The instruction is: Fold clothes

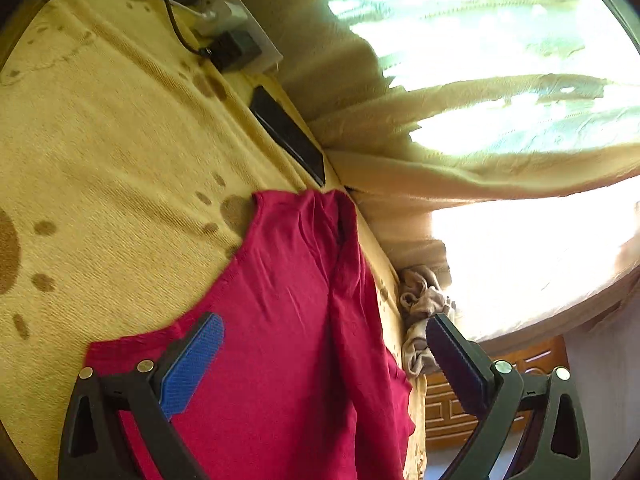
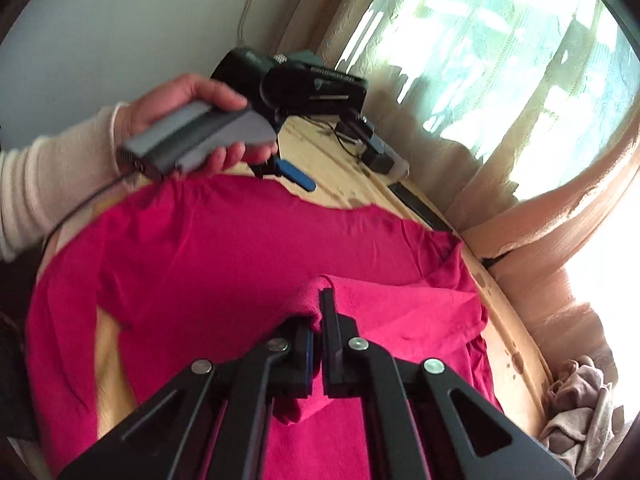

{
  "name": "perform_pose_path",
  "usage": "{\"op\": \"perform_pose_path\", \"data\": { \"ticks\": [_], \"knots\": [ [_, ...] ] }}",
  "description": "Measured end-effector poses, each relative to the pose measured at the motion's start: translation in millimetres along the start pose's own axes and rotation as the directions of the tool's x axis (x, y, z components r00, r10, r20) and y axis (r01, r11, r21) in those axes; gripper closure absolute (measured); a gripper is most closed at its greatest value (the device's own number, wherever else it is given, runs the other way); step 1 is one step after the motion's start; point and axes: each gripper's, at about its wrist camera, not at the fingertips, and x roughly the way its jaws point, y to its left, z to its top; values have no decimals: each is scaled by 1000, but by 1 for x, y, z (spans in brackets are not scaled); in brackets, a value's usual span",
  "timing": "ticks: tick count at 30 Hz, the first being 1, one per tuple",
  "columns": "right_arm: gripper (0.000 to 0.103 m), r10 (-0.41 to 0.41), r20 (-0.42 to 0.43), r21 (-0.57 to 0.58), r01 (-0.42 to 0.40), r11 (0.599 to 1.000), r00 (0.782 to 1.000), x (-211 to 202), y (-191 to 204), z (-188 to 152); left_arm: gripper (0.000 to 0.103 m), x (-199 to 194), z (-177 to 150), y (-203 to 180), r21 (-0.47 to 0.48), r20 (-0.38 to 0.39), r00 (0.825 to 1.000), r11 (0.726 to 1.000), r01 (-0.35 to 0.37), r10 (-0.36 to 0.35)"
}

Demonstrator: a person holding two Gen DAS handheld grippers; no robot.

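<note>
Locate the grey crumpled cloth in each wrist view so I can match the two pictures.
Left wrist view: the grey crumpled cloth sits right of centre, low, beyond the bed edge, beside the right finger of the open left tongs.
Right wrist view: bottom right corner, below the bed edge.
Shared landmark: the black phone by the curtain.

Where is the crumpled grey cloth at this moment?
The crumpled grey cloth sits at the lower right of the right wrist view, off the far edge of the yellow bed cover, below the curtain; the left wrist view shows it just beyond the red garment.

red garment (image 2: 224,248) cut off below.
</note>
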Motion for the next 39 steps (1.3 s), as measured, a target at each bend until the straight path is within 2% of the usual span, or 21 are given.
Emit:
{"op": "perform_pose_path", "data": {
  "ticks": [3, 7, 8, 9, 10, 12, 13, 15, 16, 18, 20, 23, 25, 26, 28, 29, 31, 32, 34, 35, 39],
  "knots": [
    [100, 44, 8, -34, -44, 998, 999, 8, 20, 16, 0, -7, 2, 8, -6, 16, 1000, 1000, 14, -14],
    [98, 129, -95, -76, -136, 988, 987, 44, 43, 12, 0, -9, 1, 13, 19, 25, 999, 1000, 24, -25],
    [89, 155, -128, -77, -166, 983, 979, 53, 46, 8, 0, -9, 1, 12, 24, 18, 999, 999, 29, -29],
    [68, 176, -151, -72, -189, 979, 973, 56, 46, 5, 0, -9, -1, 11, 32, 11, 999, 999, 35, -36],
    [59, 191, -149, -56, -201, 978, 970, 53, 44, 4, 0, -9, -5, 9, 41, 5, 999, 998, 44, -44],
    [34, 229, -119, -6, -231, 973, 966, 40, 30, 3, 0, -13, -13, 5, 39, -7, 997, 996, 74, -74],
    [31, 248, -100, 33, -246, 969, 963, 32, 19, 3, 0, -16, -18, 2, 37, -17, 995, 994, 104, -103],
    [29, 255, -63, 131, -246, 960, 965, 18, -13, 0, 0, -22, -31, -9, 42, -44, 986, 986, 163, -161],
    [29, 233, -53, 183, -220, 958, 971, 14, -32, -2, 0, -24, -39, -17, 52, -64, 981, 981, 186, -183],
    [29, 160, -39, 297, -142, 944, 986, 11, -73, -9, 0, -22, -59, -34, 90, -125, 971, 973, 214, -203],
    [29, 86, -44, 403, -61, 913, 995, 18, -115, -16, 0, -15, -81, -50, 119, -198, 955, 962, 247, -221],
    [29, -17, -85, 445, 53, 894, 996, 43, -160, -19, 0, 4, -114, -68, 113, -317, 911, 943, 312, -264],
    [29, -5, -91, 458, 46, 888, 996, 70, -180, -16, 0, 18, -131, -73, 100, -375, 883, 935, 341, -282],
    [29, 23, -83, 469, 19, 883, 996, 83, -185, -15, 0, 25, -137, -72, 95, -387, 882, 939, 330, -270],
    [29, 110, -52, 487, -71, 870, 993, 105, -193, -14, 0, 36, -141, -58, 44, -385, 893, 961, 272, -235],
    [29, 176, -28, 498, -139, 856, 984, 114, -195, -15, 0, 41, -143, -50, 15, -383, 898, 970, 241, -217],
    [29, 274, -10, 500, -233, 834, 962, 131, -196, -20, 0, 40, -142, -40, -24, -362, 905, 972, 232, -225],
    [29, 293, -27, 496, -241, 834, 956, 139, -195, -23, 0, 36, -141, -40, -25, -347, 911, 973, 230, -224],
    [29, 259, -115, 482, -174, 859, 959, 157, -196, -30, 0, 29, -141, -37, -14, -318, 923, 975, 221, -214],
    [30, 240, -142, 472, -147, 869, 960, 163, -197, -36, 0, 26, -142, -34, -16, -306, 923, 971, 240, -233],
    [31, 209, -163, 407, -127, 904, 964, 162, -197, -41, 0, 20, -147, -35, 27, -299, 925, 967, 255, -235]
  ]
}}
